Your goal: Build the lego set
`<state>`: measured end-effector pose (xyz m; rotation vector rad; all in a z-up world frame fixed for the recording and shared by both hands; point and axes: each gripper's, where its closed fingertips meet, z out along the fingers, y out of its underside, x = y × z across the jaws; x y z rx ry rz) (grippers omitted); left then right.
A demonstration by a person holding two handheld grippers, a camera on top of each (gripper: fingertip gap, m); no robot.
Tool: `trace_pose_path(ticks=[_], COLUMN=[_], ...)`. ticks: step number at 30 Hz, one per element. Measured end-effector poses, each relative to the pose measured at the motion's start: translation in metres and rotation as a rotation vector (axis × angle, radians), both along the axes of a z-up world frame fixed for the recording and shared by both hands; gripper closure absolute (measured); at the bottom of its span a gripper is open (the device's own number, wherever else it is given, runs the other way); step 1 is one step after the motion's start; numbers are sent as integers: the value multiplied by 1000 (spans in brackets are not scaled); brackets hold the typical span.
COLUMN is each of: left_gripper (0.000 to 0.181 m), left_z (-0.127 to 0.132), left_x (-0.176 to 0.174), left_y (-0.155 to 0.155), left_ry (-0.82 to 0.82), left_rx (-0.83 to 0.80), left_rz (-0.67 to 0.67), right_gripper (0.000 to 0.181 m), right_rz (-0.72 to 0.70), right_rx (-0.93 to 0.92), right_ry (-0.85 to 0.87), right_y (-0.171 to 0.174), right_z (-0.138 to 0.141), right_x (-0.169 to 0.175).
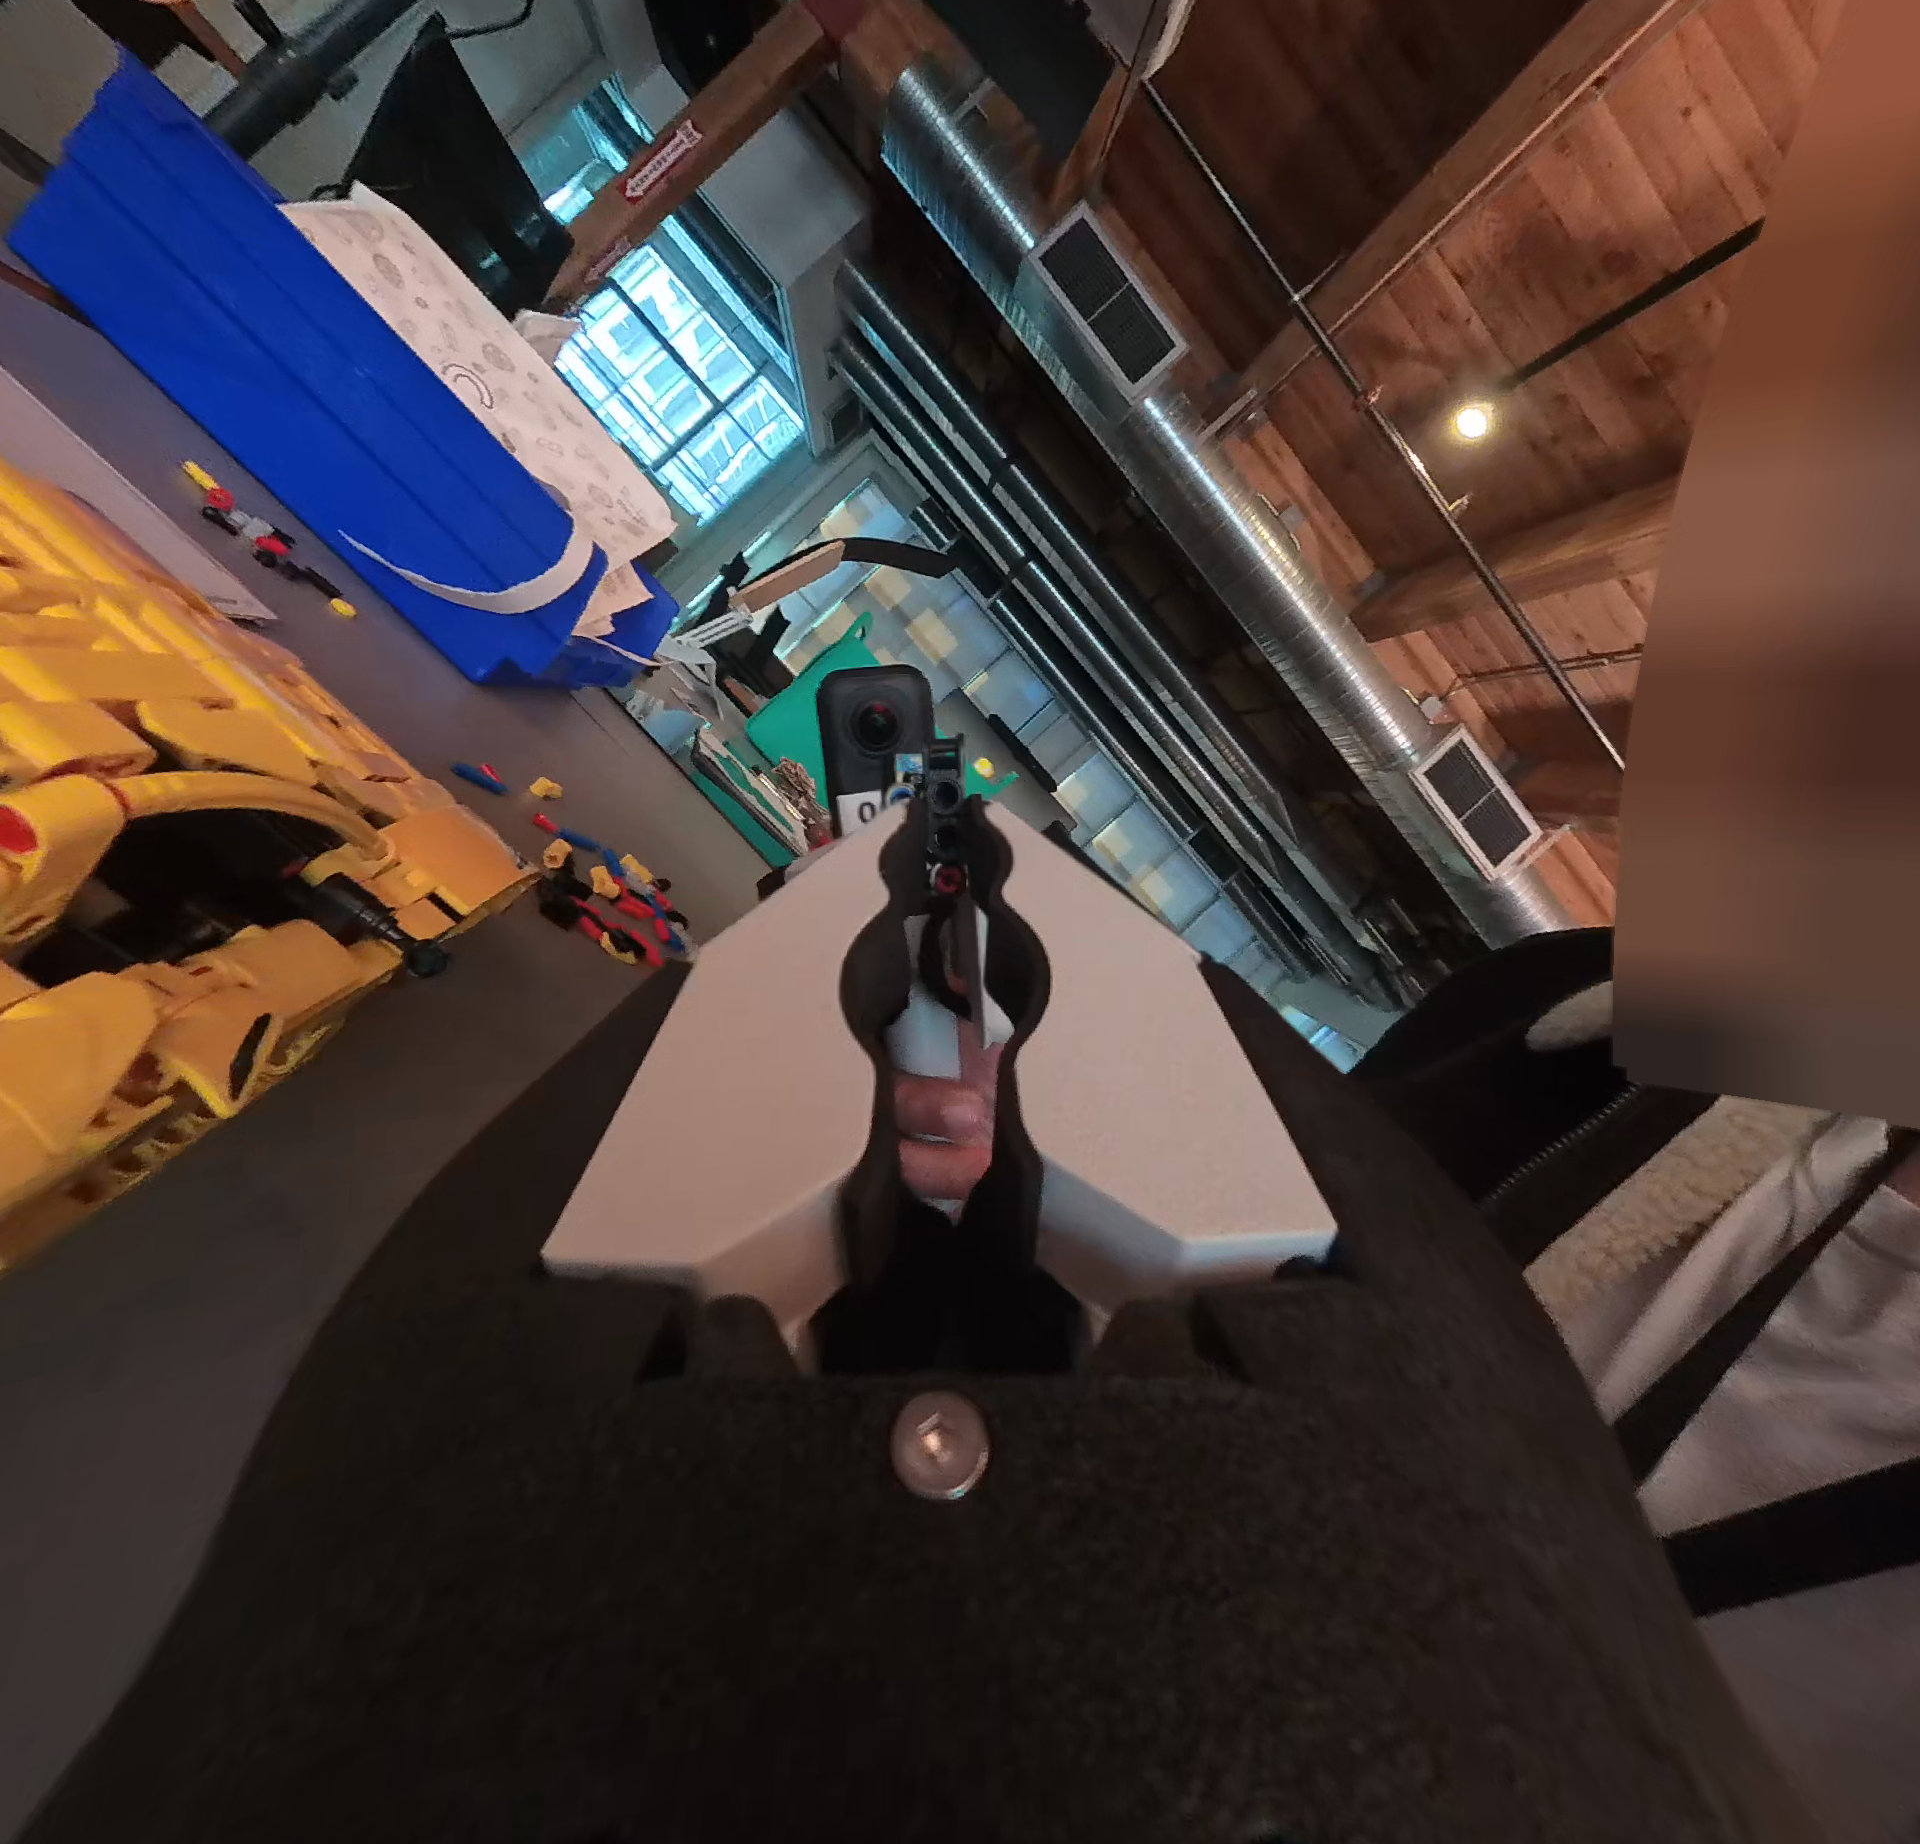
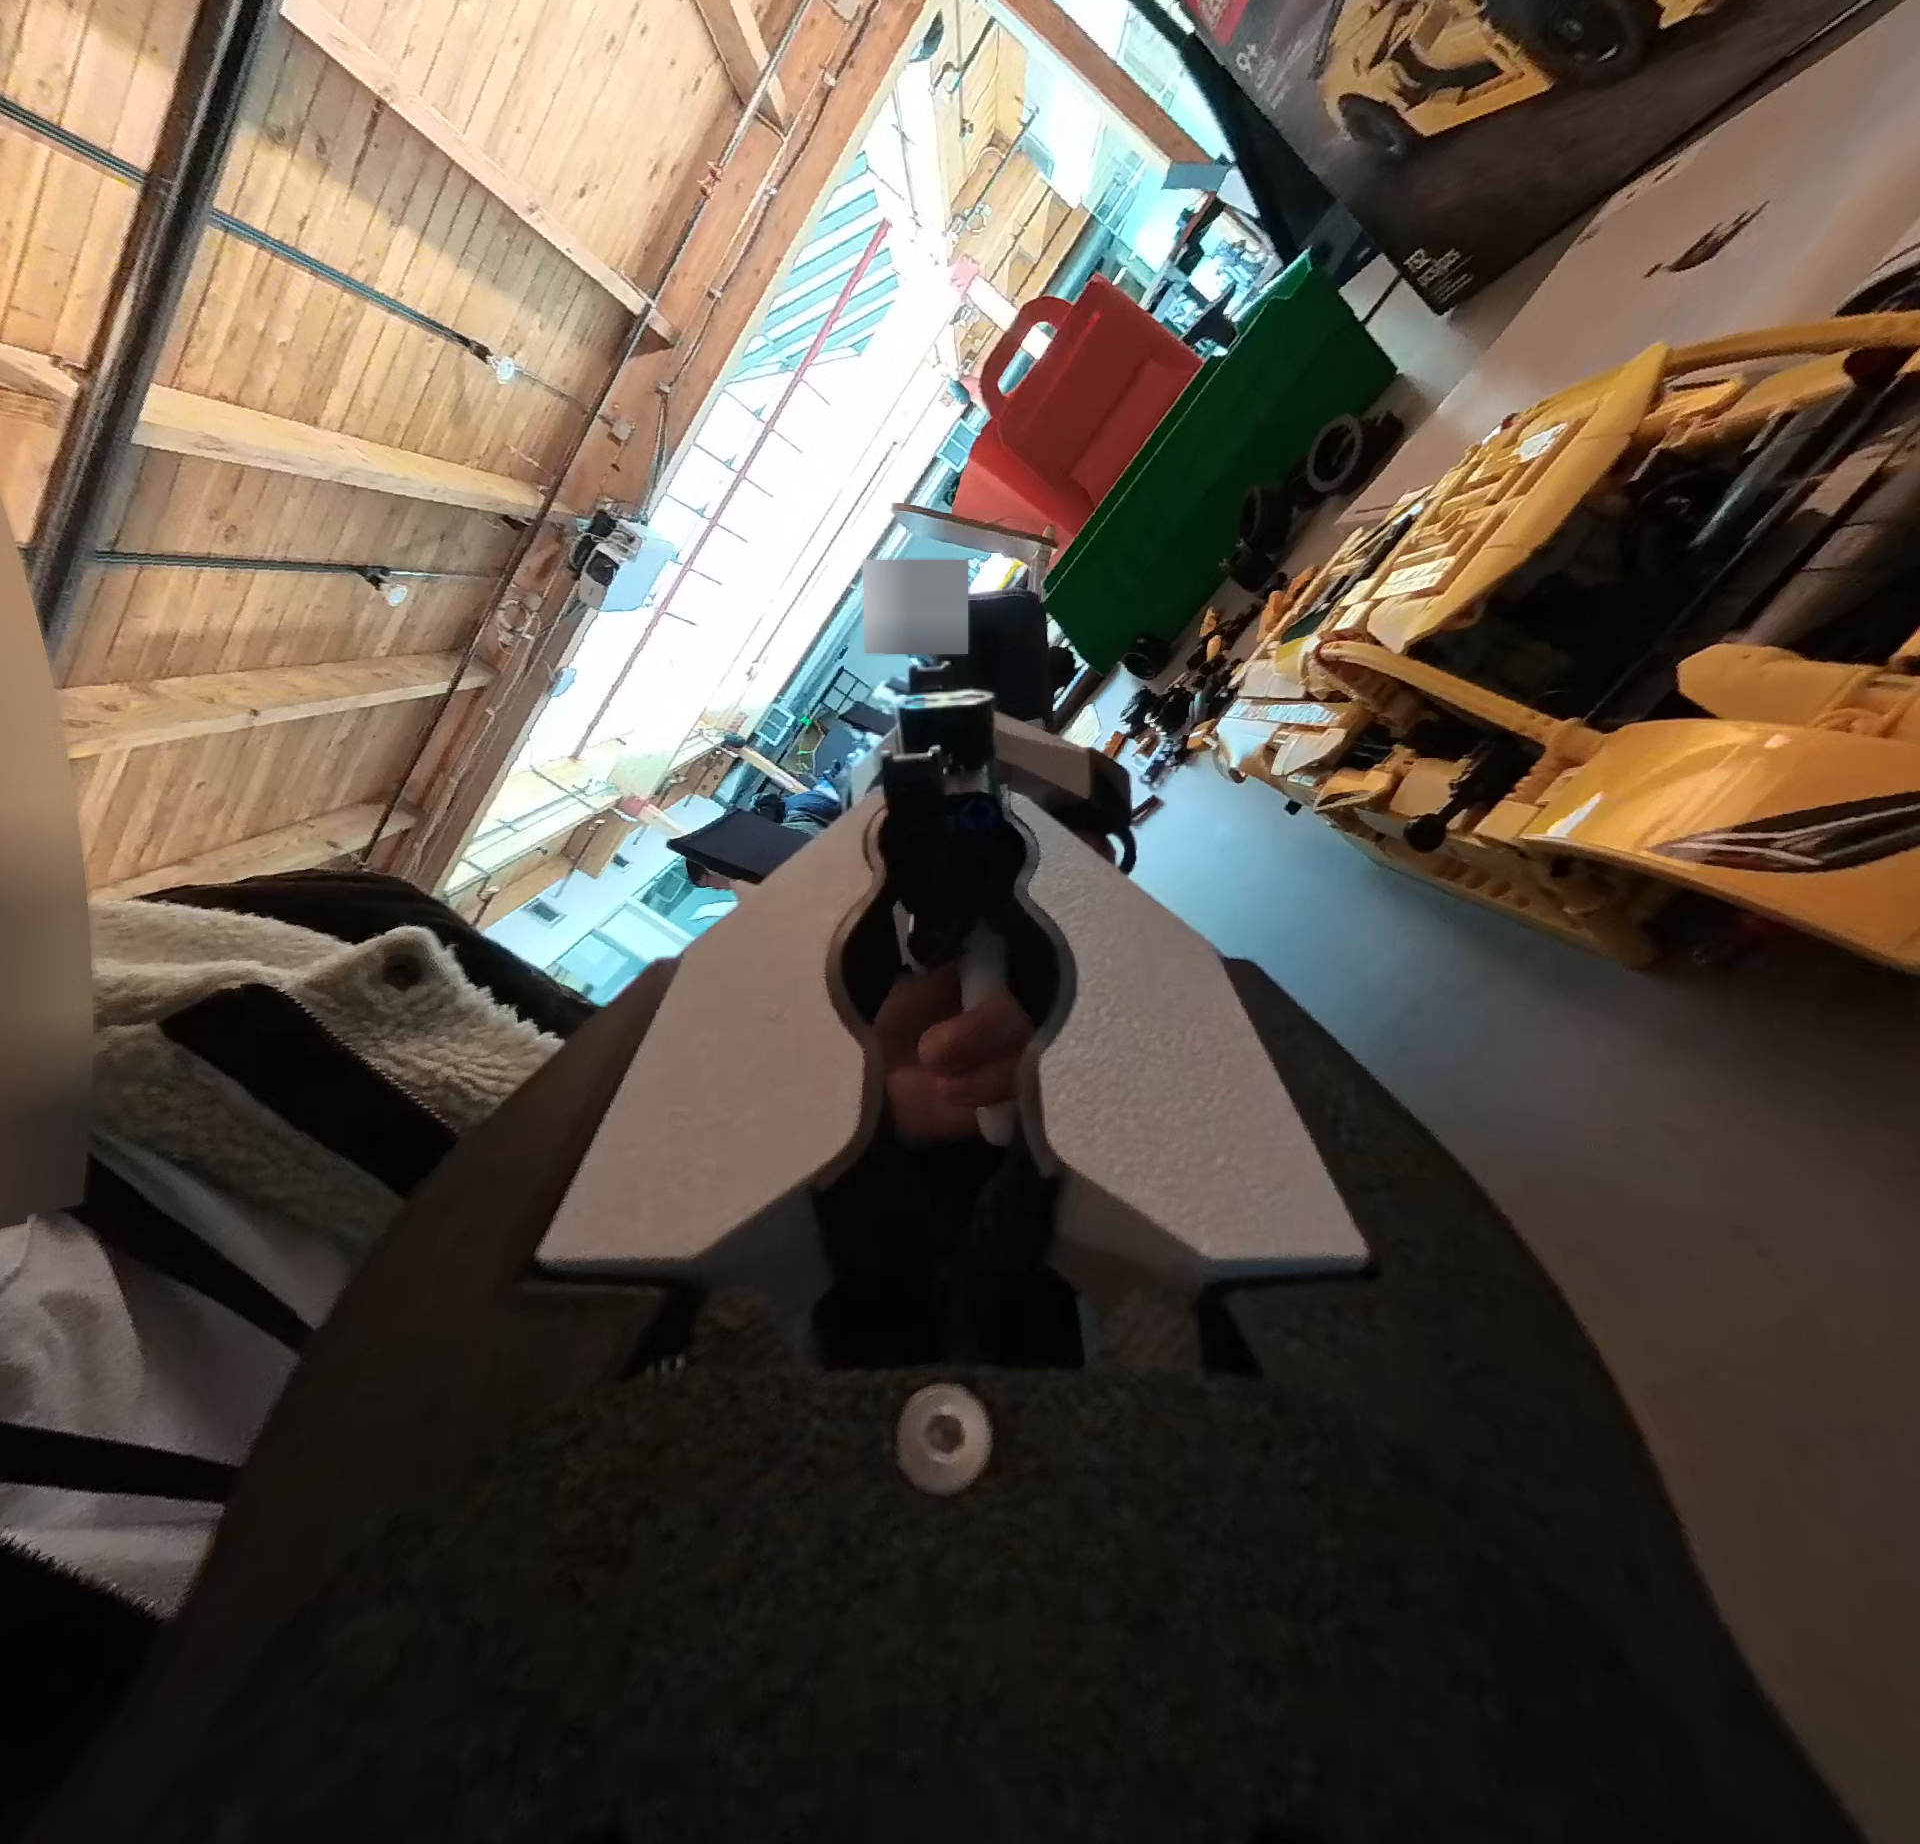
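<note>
Now | blue bin: patterned paper | green bin: contents unseen

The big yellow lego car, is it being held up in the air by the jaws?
No, the yellow lego car rests on the grey table, off to the side of the left gripper.

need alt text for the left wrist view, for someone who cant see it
The left gripper is shut on a small black lego assembly, raised and facing a camera mounted on the other gripper. To the left, on a grey table, sit a large yellow lego car, loose small pieces and a blue bin.
</note>
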<state>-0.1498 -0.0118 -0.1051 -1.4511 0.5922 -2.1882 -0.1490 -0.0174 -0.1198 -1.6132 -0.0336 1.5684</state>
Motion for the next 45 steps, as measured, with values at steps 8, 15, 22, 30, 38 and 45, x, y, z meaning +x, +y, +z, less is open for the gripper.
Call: trace_pose_path(ticks=[8, 15, 22, 30, 38, 45], left_gripper=[174, 174, 174, 173, 173, 174], left_z=[-7, -16, -18, -27, -26, -28], left_x=[3, 10, 9, 10, 10, 11], left_y=[-1, 10, 4, -5, -5, -5], left_ry=[54, 68, 86, 216, 175, 160], left_rx=[42, -83, -96, 73, 7, -59], left_rz=[10, 49, -44, -62, -74, -108], right_gripper=[168, 169, 169, 169, 169, 169], right_rz=[10, -85, 10, 90, 42, 39], right_rx=[-40, -92, -159, -194, -139, -134], right_ry=[-17, -48, 69, 57, -26, -50], right_y=[-1, 8, 3, -3, -2, -2], right_z=[-6, -16, -18, -24, -24, -25], right_x=[2, 8, 7, 2, 1, 1])
